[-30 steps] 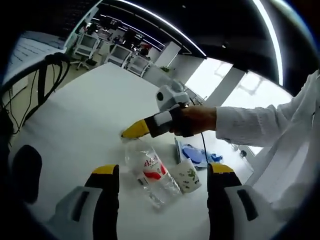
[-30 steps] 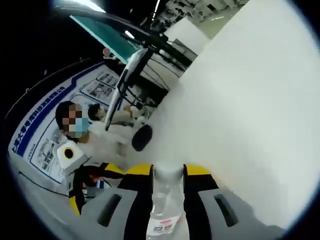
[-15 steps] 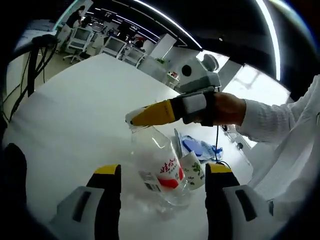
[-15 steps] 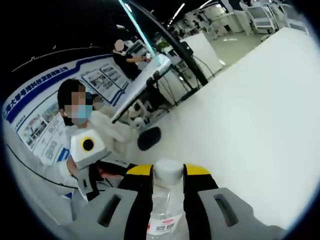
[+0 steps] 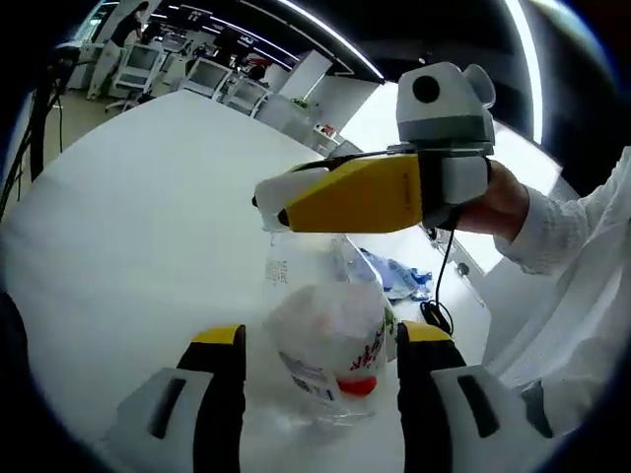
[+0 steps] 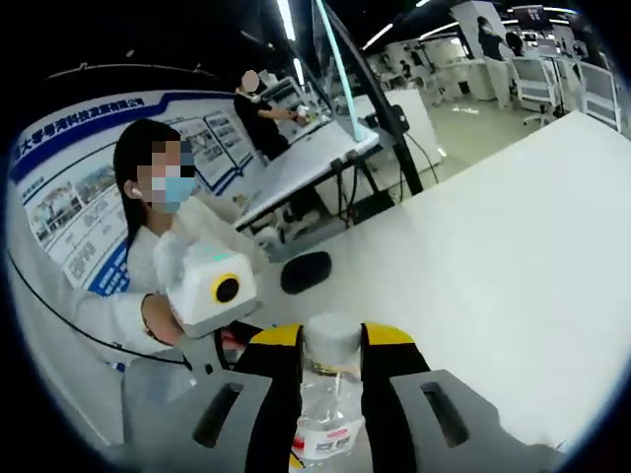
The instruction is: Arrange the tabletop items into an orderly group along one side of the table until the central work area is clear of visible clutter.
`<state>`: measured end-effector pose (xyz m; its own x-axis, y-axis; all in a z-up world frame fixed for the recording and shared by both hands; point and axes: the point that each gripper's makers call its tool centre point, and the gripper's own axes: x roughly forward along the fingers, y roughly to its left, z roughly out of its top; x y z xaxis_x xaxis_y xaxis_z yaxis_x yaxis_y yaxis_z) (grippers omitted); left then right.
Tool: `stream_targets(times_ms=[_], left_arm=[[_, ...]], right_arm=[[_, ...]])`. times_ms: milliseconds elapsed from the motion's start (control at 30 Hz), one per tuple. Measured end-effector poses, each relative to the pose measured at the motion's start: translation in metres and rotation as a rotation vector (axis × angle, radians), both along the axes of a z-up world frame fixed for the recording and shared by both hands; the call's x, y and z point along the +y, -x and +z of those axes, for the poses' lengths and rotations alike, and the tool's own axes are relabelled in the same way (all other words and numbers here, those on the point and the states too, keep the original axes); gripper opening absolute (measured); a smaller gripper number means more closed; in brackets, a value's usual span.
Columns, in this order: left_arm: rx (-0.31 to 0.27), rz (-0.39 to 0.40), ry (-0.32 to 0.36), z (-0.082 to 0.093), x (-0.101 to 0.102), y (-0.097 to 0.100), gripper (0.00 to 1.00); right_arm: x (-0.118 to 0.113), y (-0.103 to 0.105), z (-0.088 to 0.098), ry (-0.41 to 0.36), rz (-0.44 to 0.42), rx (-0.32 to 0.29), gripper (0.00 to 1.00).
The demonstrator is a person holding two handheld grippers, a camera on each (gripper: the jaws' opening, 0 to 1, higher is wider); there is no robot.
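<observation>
Two grippers meet at one clear plastic water bottle with a red label point(image 5: 330, 355): my right gripper point(image 6: 331, 340) clamps its neck, long axis along the jaws, above the white table point(image 5: 128, 236); left gripper point(image 5: 317, 340) spread, straddling its base.

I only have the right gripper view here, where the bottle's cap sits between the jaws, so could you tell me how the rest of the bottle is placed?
Observer: In the left gripper view the bottle hangs tilted from the right gripper, with its base turned toward the left camera.
Operator: Thank you. Is the left gripper holding it too?
Observer: The left gripper is open, with one jaw on either side of the base. I cannot tell whether they touch it.
Operator: Is anything lying on the table behind it?
Observer: A blue item lies on the table beyond the bottle.
</observation>
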<state>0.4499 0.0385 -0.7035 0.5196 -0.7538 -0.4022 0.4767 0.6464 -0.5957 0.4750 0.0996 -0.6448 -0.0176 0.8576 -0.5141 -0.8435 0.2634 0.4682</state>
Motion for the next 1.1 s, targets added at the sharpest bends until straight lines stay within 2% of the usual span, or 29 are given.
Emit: stream_targets(times_ms=[67, 200, 300, 333, 367, 400, 533, 833, 1000, 1100], left_arm=[[0.002, -0.004, 0.003, -0.001, -0.001, 0.000, 0.58], [0.004, -0.023, 0.019, -0.001, -0.005, 0.001, 0.55], [-0.022, -0.067, 0.048, 0.005, -0.012, 0.005, 0.46], [-0.028, -0.070, 0.016, 0.003, -0.011, 0.006, 0.46], [-0.048, -0.094, 0.040, 0.009, -0.016, 0.008, 0.45], [-0.033, -0.085, 0.031, 0.007, -0.015, 0.008, 0.45], [-0.064, -0.113, 0.021, 0.011, -0.020, 0.009, 0.45], [-0.113, -0.158, -0.039, 0.017, -0.018, 0.004, 0.43], [-0.162, -0.184, -0.072, 0.030, -0.017, -0.008, 0.43], [-0.203, -0.198, -0.088, 0.039, -0.017, -0.019, 0.43]], right_arm=[[0.001, 0.001, 0.002, -0.014, -0.020, 0.019, 0.19], [-0.001, -0.001, 0.002, -0.017, -0.036, 0.004, 0.19], [-0.004, -0.004, 0.003, -0.017, -0.047, 0.002, 0.18], [-0.005, -0.004, 0.004, -0.017, -0.048, 0.004, 0.18], [-0.006, -0.003, 0.004, -0.015, -0.048, -0.001, 0.18], [-0.007, -0.002, 0.005, -0.013, -0.050, -0.005, 0.18], [-0.013, -0.001, 0.009, -0.013, -0.075, -0.015, 0.18], [-0.022, -0.001, 0.024, -0.044, -0.121, -0.094, 0.18], [-0.029, -0.011, 0.041, -0.091, -0.188, -0.120, 0.18], [-0.033, -0.018, 0.052, -0.105, -0.211, -0.160, 0.18]])
